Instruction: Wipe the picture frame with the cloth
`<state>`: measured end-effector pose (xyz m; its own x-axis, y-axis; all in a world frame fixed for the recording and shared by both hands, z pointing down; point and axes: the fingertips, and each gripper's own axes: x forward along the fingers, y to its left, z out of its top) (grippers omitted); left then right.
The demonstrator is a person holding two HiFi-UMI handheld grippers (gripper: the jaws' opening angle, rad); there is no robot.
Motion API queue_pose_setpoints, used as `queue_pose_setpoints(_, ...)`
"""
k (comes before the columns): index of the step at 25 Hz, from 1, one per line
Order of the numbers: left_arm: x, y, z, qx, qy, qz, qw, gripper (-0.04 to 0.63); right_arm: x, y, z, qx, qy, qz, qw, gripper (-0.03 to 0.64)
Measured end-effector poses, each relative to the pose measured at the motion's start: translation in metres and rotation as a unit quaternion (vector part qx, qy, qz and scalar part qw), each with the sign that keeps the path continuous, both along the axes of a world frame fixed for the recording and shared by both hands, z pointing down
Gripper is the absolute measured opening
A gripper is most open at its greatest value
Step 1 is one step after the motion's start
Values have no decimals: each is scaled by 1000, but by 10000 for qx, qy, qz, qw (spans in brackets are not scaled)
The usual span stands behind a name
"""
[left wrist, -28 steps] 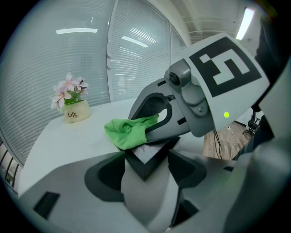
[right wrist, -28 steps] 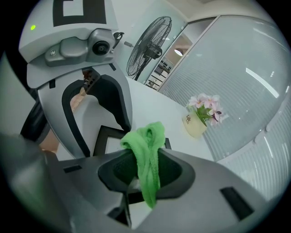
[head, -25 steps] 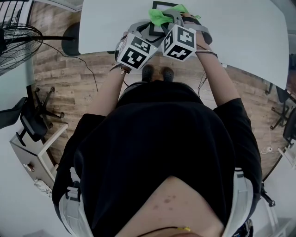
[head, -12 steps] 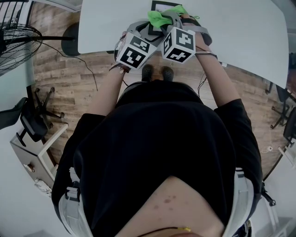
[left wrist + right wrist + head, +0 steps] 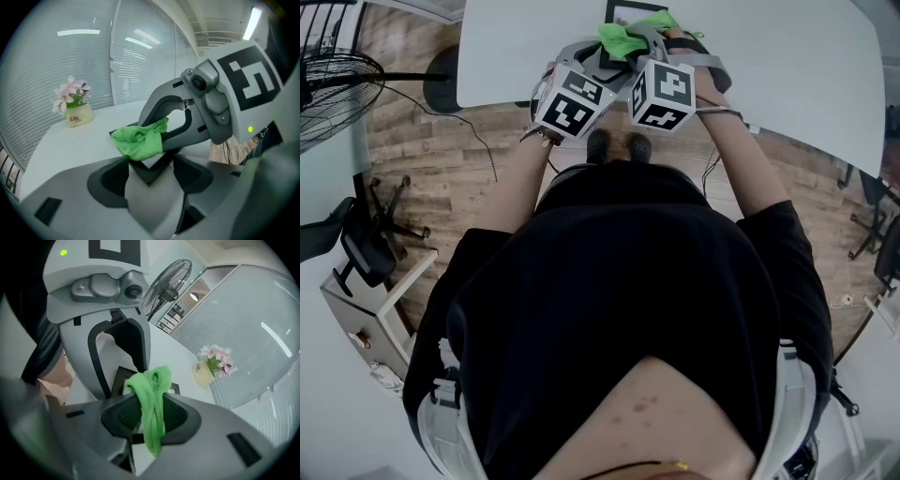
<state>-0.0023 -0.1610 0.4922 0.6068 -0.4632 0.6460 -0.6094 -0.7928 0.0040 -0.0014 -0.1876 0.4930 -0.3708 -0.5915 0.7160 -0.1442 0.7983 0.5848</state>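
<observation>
Left gripper view first: the left gripper [image 5: 150, 168] has its jaws drawn in against one corner of the black picture frame [image 5: 140, 172], and from here that looks like a holding grip, pinning the frame down on the white table [image 5: 787, 66]. Over to the right gripper view, where the right gripper [image 5: 149, 420] has its jaws pinched close on the green cloth [image 5: 151, 390]. A bunched loop sticks out ahead of the tips and a tail hangs back between them.

The bunched end sits on the frame's face, just beside the corner the left gripper holds. Head view confirms it: both tools are crowded together at the near edge of the table, marker cubes almost side by side.

So this is the wiping step, and my read on doing it well is this. The left-hand clamp should stay firm so the frame doesn't skate. The cloth should sweep away from the held corner, along the face and the border. Pressure wants to be light, letting the soft loop do the contact and not the hard jaw tips. With the tools this close, a short stroke risks a knock between them. The flower pot [image 5: 77, 115] stands well apart, so no worry there.
</observation>
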Motion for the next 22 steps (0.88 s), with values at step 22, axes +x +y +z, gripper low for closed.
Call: queue_pose_setpoints(22, 0, -3, -3, 35, -9, 0, 10000, 310, -4, 17, -5, 179, 553, -518, 9970, 110)
